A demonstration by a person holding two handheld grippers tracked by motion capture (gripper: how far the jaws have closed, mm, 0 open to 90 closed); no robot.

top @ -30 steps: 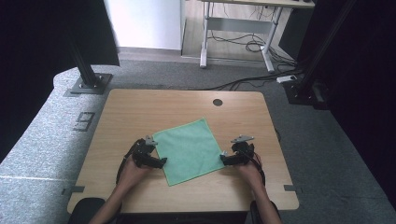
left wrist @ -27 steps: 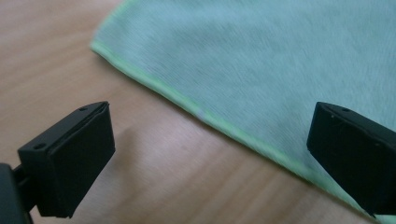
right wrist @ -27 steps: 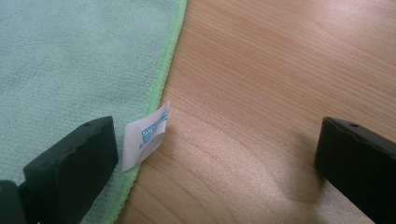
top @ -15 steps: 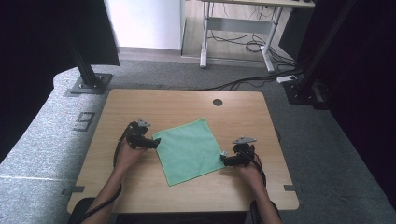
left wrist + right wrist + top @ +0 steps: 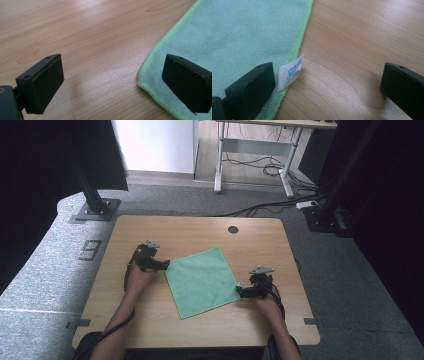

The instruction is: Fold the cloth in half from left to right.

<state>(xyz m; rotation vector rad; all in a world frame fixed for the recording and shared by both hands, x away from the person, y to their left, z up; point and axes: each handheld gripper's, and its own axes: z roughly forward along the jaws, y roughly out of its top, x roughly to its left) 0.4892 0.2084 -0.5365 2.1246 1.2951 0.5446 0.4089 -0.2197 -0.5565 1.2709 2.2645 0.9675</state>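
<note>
High view: one green cloth (image 5: pixel 202 281), spread flat and set at a diagonal near the middle of the wooden table (image 5: pixel 150 227). Left gripper (image 5: pixel 161 265) now at the cloth's left corner; a second ago it lay lower, along the near-left edge, and half a second ago it had drawn up and away to the left, so it has since closed back in on the corner. Right gripper (image 5: pixel 242 292) at the right corner, place unchanged across all three moments. Cloth itself unmoved and unlifted. Reading: both tools are now stationed at opposite corners, likely the set-up for a two-corner pick and fold; no grasp made yet. Left gripper view: jaws wide apart and empty, one over bare wood, the other over the cloth (image 5: pixel 190 37), the rounded corner hem lying between them, which the high view is too small to settle. Right gripper view: jaws likewise wide and holding nothing, one resting over the cloth (image 5: pixel 254 32), the other over bare table, with a small white care label (image 5: pixel 290 72) printed in blue standing up from the hem just beside the cloth-side jaw. High view alone gives the whole cloth and both forearms together.
</note>
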